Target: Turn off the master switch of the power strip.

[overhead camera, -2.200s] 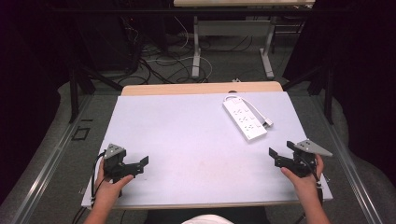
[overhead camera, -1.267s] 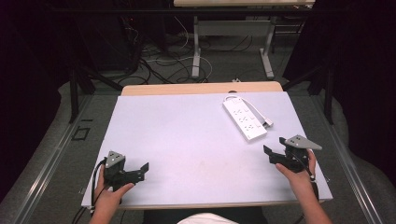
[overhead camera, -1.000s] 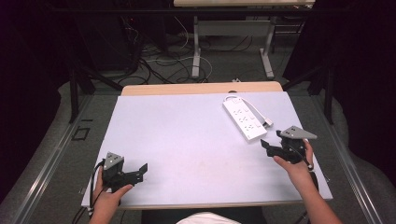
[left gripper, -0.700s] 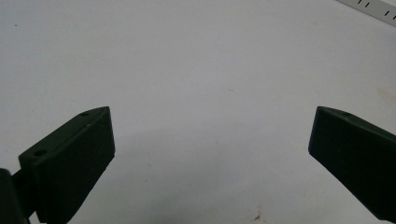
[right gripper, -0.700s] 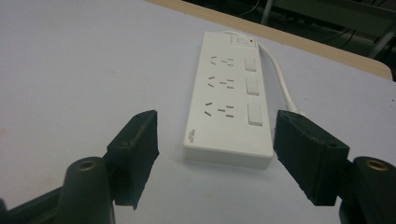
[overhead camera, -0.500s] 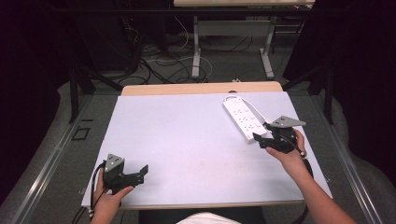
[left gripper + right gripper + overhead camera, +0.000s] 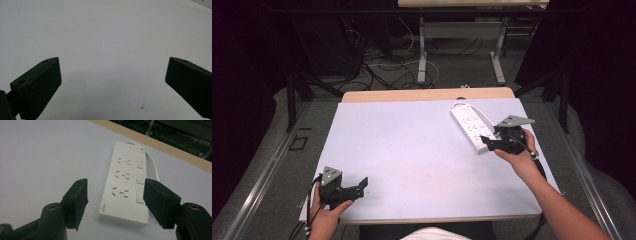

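A white power strip (image 7: 469, 127) lies at the table's back right, with three socket groups, switches and a white cord (image 7: 460, 106) curling off its far end. My right gripper (image 7: 486, 139) hovers at the strip's near end, open, jaws either side of that end in the right gripper view, where the power strip (image 7: 126, 187) lies lengthwise ahead of the right gripper (image 7: 115, 195). My left gripper (image 7: 360, 184) rests near the front left edge, open with nothing between its jaws; in the left gripper view the left gripper (image 7: 112, 75) faces bare table.
The pale lavender table top (image 7: 412, 150) has a wooden strip (image 7: 427, 95) along its far edge. Beyond it stand desk legs and tangled floor cables (image 7: 387, 55). A small brown mark (image 7: 142, 107) dots the surface near the left gripper.
My right gripper has moved forward and left from the front right edge up to the power strip's near end. The left gripper slid slightly toward the front edge.
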A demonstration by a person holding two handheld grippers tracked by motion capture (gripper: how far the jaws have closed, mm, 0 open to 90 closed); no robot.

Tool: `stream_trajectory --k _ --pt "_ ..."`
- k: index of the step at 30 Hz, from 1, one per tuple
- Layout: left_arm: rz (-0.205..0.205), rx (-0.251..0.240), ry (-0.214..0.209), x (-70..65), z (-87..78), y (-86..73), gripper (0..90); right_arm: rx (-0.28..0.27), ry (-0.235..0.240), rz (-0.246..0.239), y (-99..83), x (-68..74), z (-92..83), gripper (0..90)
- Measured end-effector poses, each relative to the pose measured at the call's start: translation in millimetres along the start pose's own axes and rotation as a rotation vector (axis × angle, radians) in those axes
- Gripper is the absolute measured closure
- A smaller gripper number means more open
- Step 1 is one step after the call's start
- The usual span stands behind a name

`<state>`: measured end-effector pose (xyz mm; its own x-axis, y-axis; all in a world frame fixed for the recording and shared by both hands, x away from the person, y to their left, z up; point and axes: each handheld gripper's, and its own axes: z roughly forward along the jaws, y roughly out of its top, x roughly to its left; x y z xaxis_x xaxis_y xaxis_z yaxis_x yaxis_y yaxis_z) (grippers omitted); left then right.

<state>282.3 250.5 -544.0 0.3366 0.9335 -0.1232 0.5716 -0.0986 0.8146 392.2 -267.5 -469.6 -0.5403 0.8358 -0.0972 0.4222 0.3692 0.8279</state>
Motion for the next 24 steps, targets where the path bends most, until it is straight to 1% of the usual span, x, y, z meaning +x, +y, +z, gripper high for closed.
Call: stream_trajectory --k 2,4,5,8,9,10,15,16,20,21,22,24 --pt "-0.002 0.002 0.001 -0.1 0.4 0.0 0.5 0.002 -0.007 -0.013 3.7 -1.5 0.6 35.6" --pt "0.001 0.003 -0.001 -0.1 0.5 0.0 0.5 0.007 -0.007 -0.007 7.2 -2.8 1.6 35.5" --pt "0.001 0.003 -0.001 -0.1 0.5 0.1 0.5 0.005 0.0 -0.01 8.9 -4.1 2.3 35.5" --pt "0.001 -0.002 0.0 -0.4 0.8 0.4 0.5 0.009 -0.003 -0.013 14.6 -6.8 4.2 35.2" --pt "0.002 -0.001 -0.001 -0.4 0.9 0.5 0.5 0.009 -0.003 -0.006 16.6 -7.2 4.6 35.1" --pt "0.003 -0.001 0.0 -0.5 1.1 0.5 0.5 0.007 -0.002 -0.01 18.7 -8.5 5.3 35.1" --pt "0.006 -0.002 0.0 -1.1 1.3 0.4 0.5 0.011 0.002 -0.001 28.0 -12.3 8.1 35.1" --pt "0.008 -0.003 0.001 -0.8 1.3 0.5 0.5 0.011 0.001 0.009 29.5 -12.8 8.8 35.1" --pt "0.006 -0.004 0.001 -0.5 1.5 0.1 0.5 0.018 -0.001 0.007 35.5 -16.4 11.2 35.1" --pt "0.006 -0.004 0.001 -0.5 1.4 0.1 0.5 0.019 -0.001 0.015 37.0 -16.7 11.8 35.0" --pt "0.006 -0.003 0.001 -0.6 1.5 0.2 0.5 0.019 0.0 0.011 38.7 -17.9 12.4 35.0" --pt "0.009 -0.003 0.003 -1.0 1.5 0.4 0.5 0.016 0.0 0.018 42.1 -19.1 13.4 34.6"
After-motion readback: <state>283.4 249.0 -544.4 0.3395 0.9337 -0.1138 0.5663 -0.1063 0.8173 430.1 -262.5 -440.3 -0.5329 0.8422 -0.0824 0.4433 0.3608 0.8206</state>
